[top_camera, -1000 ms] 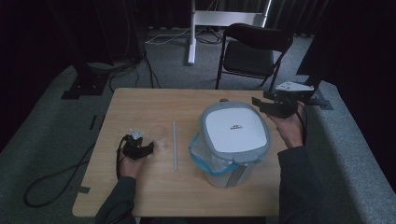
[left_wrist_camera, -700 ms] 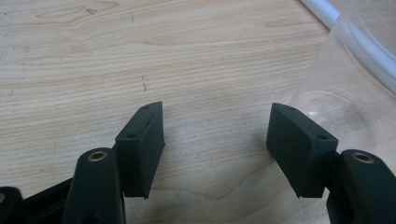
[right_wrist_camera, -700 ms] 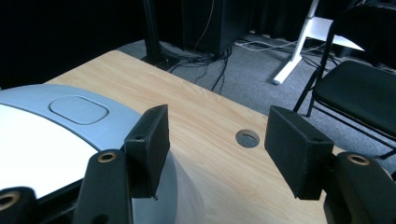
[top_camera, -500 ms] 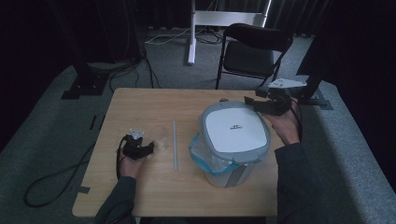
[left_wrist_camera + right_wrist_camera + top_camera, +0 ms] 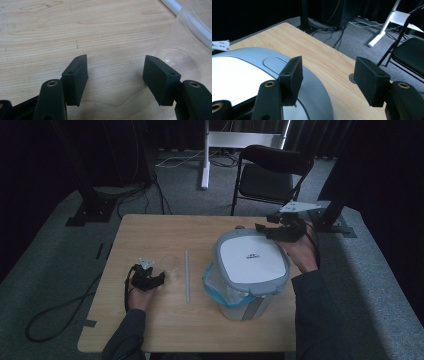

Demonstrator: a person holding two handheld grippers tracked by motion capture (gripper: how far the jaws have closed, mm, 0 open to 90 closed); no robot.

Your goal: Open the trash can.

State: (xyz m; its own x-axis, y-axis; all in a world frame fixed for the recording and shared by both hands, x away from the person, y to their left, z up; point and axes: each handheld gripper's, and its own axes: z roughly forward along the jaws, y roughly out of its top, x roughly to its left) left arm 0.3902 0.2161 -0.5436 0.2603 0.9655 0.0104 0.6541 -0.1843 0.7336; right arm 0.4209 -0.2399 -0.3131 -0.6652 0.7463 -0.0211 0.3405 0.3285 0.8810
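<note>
I'm hovering the right gripper point(image 5: 264, 228), jaws released, at the grey-white lidded bin's point(image 5: 251, 260) one o'clock edge; lid unopened. Left gripper point(image 5: 161, 276) resting released beside clear plastic cup point(image 5: 192, 47).

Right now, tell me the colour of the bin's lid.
The lid is grey around a white centre panel, clearest in the high view.

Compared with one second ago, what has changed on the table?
The right gripper moved left, from beyond the table's right edge to the back rim of the bin lid, jaws open, holding nothing. The left gripper, the clear cup and the white tube stayed in place.
</note>
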